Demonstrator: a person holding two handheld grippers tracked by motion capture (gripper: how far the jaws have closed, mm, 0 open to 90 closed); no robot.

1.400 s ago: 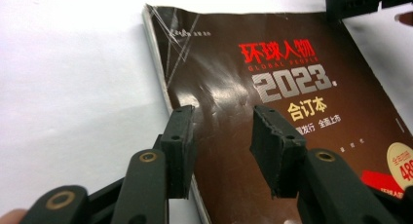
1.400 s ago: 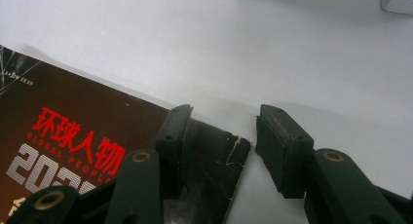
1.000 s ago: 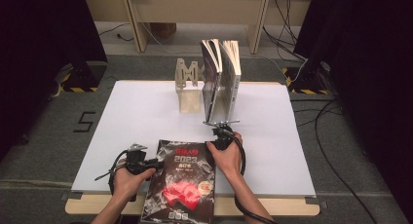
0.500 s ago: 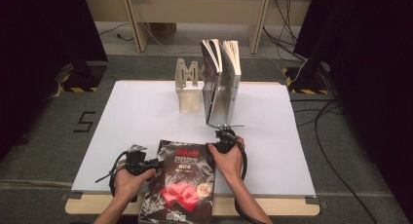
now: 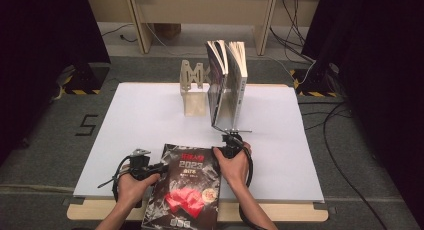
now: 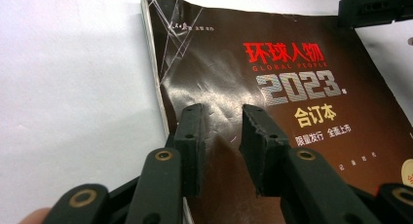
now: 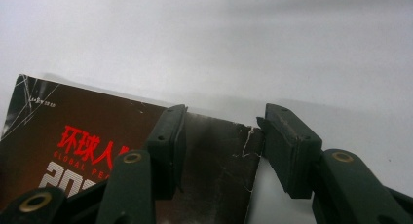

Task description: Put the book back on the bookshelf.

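Dark magazine (image 5: 185, 190) flat on white table (image 5: 150, 120). Left gripper (image 6: 221, 124): fingers have just been closing, parted above its spine-side cover. Right gripper (image 7: 221, 131): fingers open, straddling its far corner.

book (image 5: 186, 190) | dark glossy cover, red title, "2023" | flat, face up | table's near edge, overhanging

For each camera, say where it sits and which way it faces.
High view: above the person's side, looking forward and down at the table; both forearms enter from below.
Left gripper view: on the left claw, looking across the magazine cover.
Right gripper view: on the right claw, looking at the magazine's far right corner.
All share the magazine.
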